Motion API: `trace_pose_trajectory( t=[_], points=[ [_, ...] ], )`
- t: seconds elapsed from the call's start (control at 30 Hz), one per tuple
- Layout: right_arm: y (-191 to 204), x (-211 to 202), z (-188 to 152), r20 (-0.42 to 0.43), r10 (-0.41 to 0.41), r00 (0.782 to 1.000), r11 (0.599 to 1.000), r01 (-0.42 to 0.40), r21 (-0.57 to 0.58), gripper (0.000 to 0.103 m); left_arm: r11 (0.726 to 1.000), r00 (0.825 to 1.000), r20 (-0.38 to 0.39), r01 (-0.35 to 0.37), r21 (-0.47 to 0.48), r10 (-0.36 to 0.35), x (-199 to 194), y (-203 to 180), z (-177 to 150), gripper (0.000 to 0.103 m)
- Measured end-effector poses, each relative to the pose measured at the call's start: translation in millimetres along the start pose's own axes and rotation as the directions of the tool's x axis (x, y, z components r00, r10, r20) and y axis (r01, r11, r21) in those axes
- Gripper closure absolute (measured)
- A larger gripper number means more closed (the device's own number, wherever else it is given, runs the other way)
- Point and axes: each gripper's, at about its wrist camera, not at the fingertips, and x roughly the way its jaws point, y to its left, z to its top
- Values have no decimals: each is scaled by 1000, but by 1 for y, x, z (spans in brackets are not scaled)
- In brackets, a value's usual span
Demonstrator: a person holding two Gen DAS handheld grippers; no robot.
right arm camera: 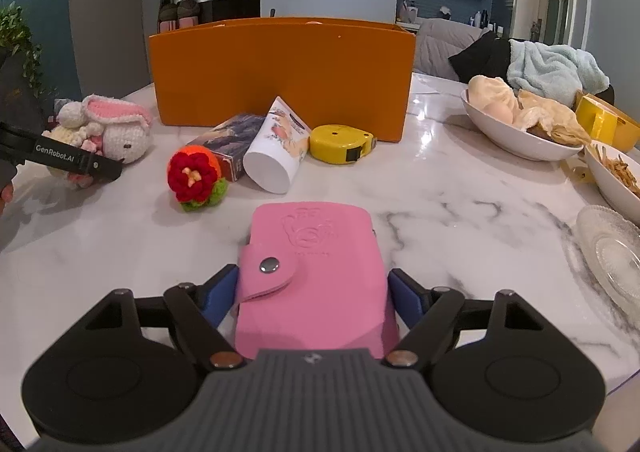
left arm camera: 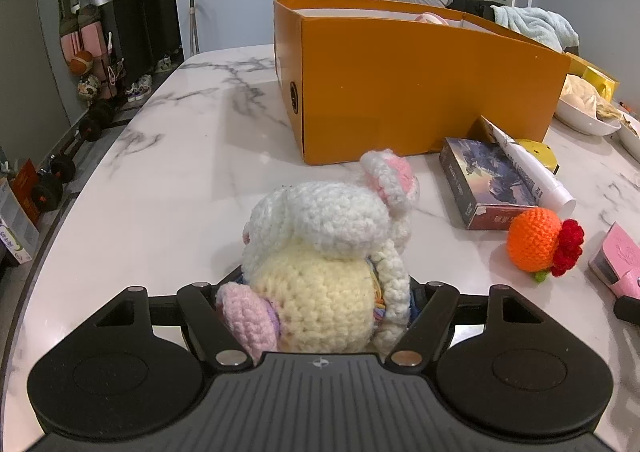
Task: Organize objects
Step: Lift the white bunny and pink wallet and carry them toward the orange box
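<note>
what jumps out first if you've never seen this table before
The big orange box stands open-topped at the back of the marble table, dwarfing all else. In front of it lie a crocheted rabbit between the left gripper's fingers and a pink snap wallet between the right gripper's blue pads. Between them sits a bright orange crochet ball with a red flower.

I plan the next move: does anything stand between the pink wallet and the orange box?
Yes. Between the pink wallet and the orange box lie a white tube, a card box and a yellow tape measure, all low against the box's front wall.
</note>
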Motion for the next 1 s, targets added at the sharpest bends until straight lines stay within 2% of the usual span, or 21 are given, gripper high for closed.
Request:
trace_pose_trajectory(
  t=[0.57,1.0],
  points=[
    [-2,-1,1,9,19,1000,1000,-19,11,23,1000,1000,1,5,-22,-5,-15,-6,-3,21],
    [-5,-9,1,27,42,999,999,-43,30,23,1000,999,12,-29,-10,29,-26,-10,3,21]
  ],
)
